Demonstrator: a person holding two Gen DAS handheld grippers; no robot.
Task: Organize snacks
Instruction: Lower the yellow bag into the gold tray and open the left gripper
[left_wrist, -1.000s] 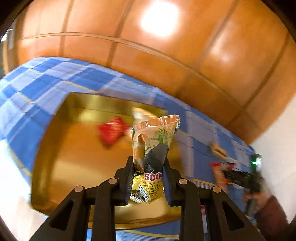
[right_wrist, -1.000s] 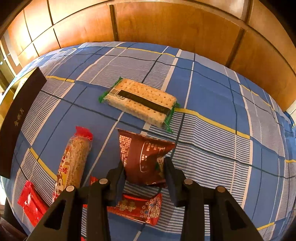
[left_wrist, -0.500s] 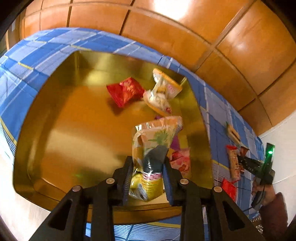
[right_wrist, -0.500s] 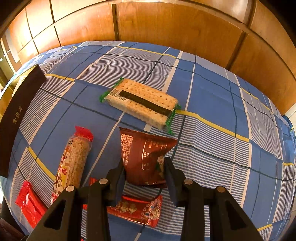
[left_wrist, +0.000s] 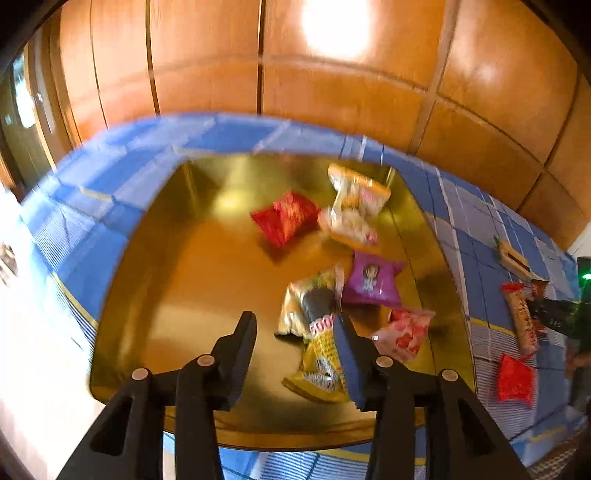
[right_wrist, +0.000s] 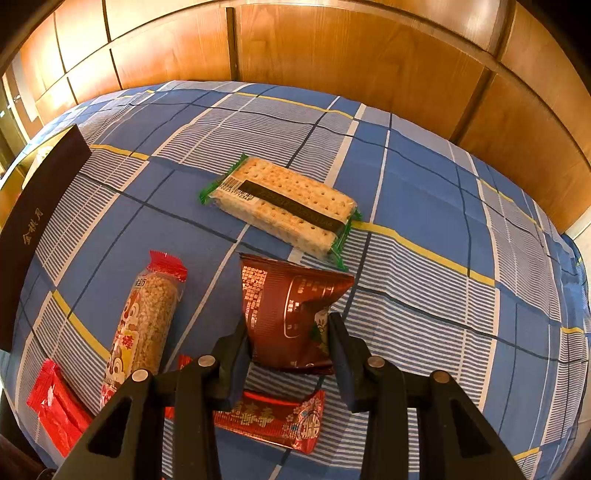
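Left gripper (left_wrist: 295, 332), lower centre of its view, jaws opening over the gold tray (left_wrist: 155, 295); the yellow-and-silver packet (left_wrist: 314, 332) lies loose on the tray floor, leaning by the right-hand finger, no longer pinched. Best to finish spreading, then lift straight away so nothing snags. Right gripper (right_wrist: 288, 339) clamps the brown packet (right_wrist: 291, 310), centre frame above the blue checked cloth (right_wrist: 424, 177); carry it over next.
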